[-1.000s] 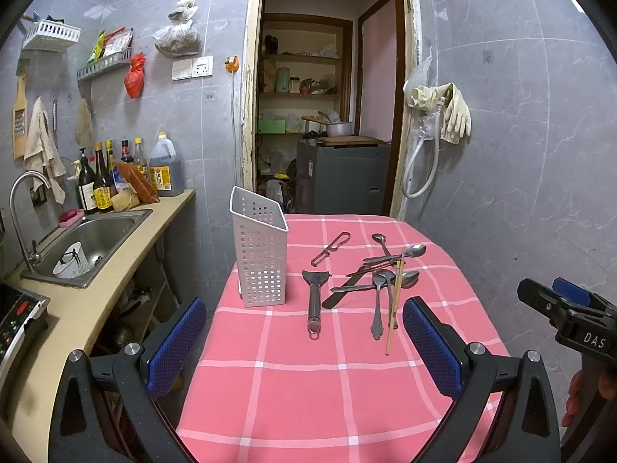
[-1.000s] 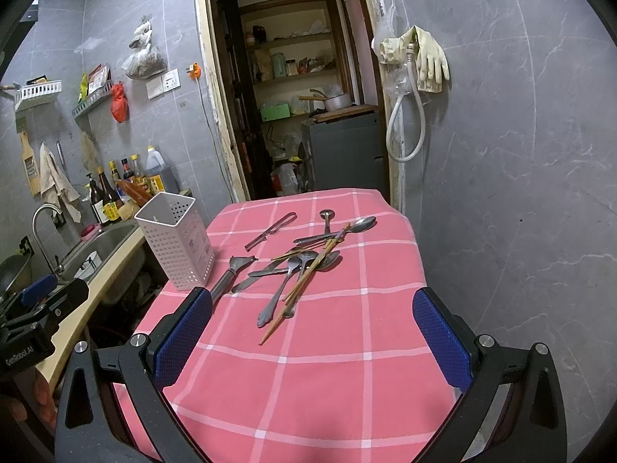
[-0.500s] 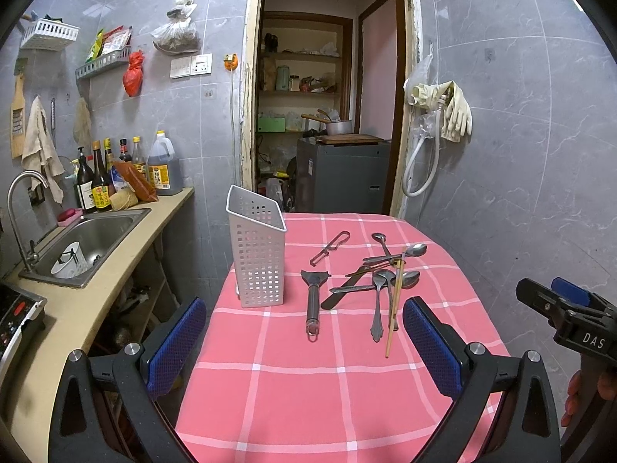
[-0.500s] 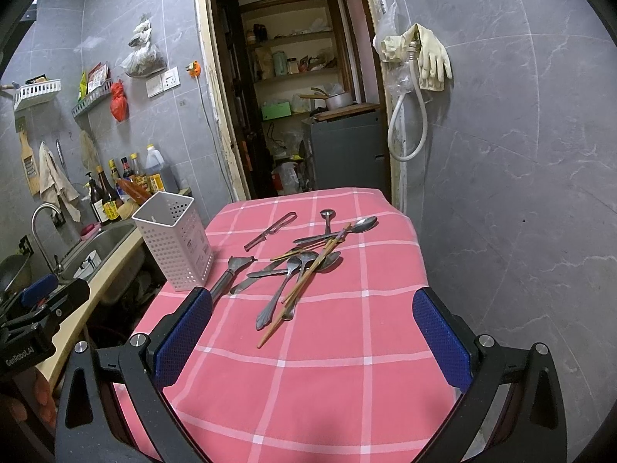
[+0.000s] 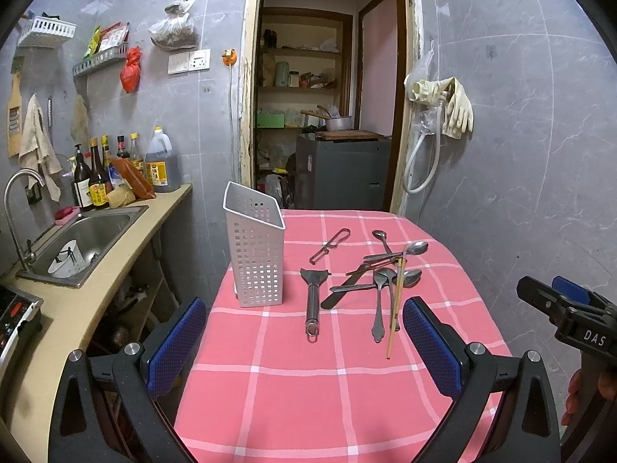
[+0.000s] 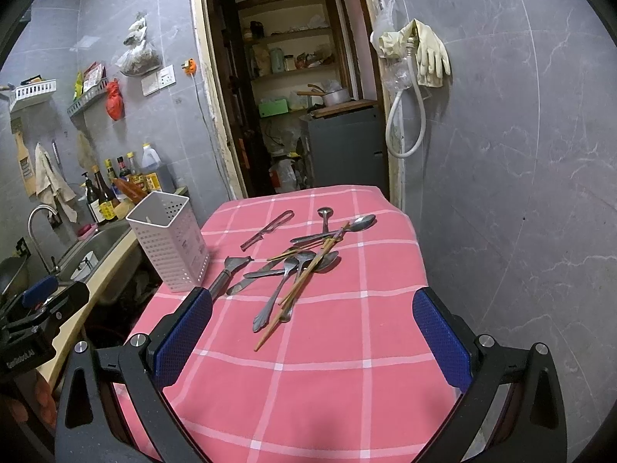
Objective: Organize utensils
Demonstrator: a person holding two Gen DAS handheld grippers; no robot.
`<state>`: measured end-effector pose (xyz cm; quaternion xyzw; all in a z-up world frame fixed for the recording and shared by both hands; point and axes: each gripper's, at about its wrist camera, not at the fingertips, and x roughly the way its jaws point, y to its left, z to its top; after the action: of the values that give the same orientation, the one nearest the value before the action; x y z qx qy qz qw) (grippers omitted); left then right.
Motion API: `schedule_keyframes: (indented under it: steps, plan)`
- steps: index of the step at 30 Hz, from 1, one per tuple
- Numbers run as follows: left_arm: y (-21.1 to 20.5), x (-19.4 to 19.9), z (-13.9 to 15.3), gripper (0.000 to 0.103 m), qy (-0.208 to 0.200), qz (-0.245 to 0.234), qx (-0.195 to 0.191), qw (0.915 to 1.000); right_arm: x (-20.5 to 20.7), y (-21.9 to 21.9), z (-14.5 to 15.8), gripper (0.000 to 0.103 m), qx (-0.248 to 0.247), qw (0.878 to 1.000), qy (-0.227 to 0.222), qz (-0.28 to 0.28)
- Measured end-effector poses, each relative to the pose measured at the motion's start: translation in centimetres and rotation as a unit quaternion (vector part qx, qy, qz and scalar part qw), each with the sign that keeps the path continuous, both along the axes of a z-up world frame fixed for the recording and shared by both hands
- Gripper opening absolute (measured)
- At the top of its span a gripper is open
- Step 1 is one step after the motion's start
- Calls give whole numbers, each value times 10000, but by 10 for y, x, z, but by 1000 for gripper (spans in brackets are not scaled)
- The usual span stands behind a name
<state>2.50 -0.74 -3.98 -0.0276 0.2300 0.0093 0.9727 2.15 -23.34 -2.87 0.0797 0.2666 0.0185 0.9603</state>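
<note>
Shiny metal spoons (image 5: 380,283); perforated white plastic holder (image 5: 254,258); checked cloth (image 5: 316,386).

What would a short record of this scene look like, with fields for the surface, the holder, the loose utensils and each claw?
surface: table with pink checked cloth
holder: white perforated caddy, upright at the table's left edge, nothing seen inside
loose utensils: scraper, peeler, a pile of spoons and a knife crossed by chopsticks
left claw: open, holding nothing, above the near cloth
right claw: open, holding nothing, facing the pile
beside the table: sink on a counter
</note>
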Motion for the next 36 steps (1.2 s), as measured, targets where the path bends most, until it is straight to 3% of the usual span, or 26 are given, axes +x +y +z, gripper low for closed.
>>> schedule_keyframes:
  steps: [18, 27, 36]
  plan:
    - [14, 23, 8, 103, 79, -188, -73, 9998, 12, 3, 10, 102, -1, 9996, -4, -283]
    - [19, 53, 18, 103, -100, -471, -67, 9988, 28, 7, 20, 102, -168, 9986, -177, -477]
    - [6, 97, 26, 103, -135, -712, -141, 9973, 71, -13, 37, 102, -261, 9976, -353, -539]
